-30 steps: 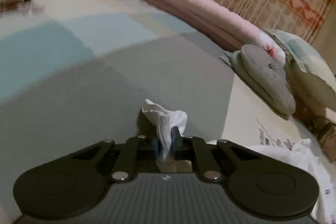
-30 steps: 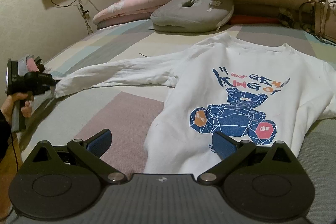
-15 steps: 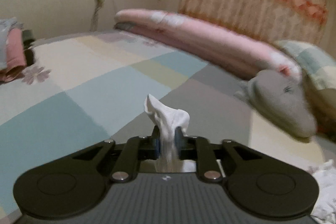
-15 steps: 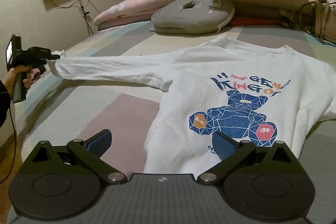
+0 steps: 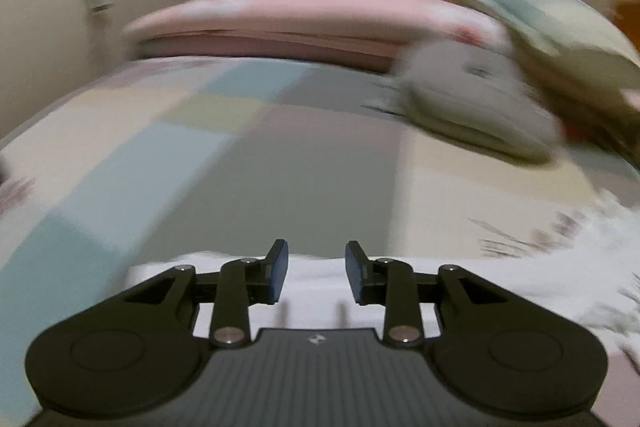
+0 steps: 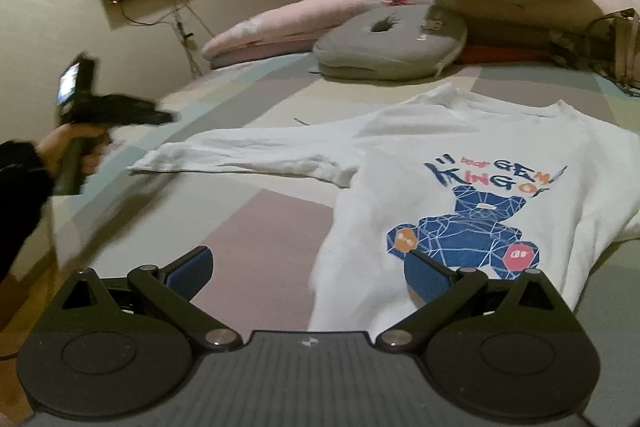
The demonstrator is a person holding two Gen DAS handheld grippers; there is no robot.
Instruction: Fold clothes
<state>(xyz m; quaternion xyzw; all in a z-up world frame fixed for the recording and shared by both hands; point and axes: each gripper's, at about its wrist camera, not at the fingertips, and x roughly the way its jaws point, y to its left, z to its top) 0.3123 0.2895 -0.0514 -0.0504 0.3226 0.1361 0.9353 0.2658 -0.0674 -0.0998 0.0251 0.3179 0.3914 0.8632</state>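
The white sweatshirt (image 6: 460,163) lies face up on the bed (image 6: 260,239), its blue bear print showing, below the grey ring cushion (image 6: 392,43). One long sleeve (image 6: 248,155) stretches flat away from the body toward the bed's edge, its cuff just short of the left claw (image 6: 164,117). That claw hangs above the cuff with its jaws apart and nothing between them; its own blurred view shows white fabric lying under the spread fingers (image 5: 278,271). The right claw (image 6: 308,271) is also spread wide and empty, poised over the sweatshirt's hem, below the bear print. By the look of it the garment is only laid out and smoothed; no fold is made yet. The sleeves, sides and the final halving appear to remain.
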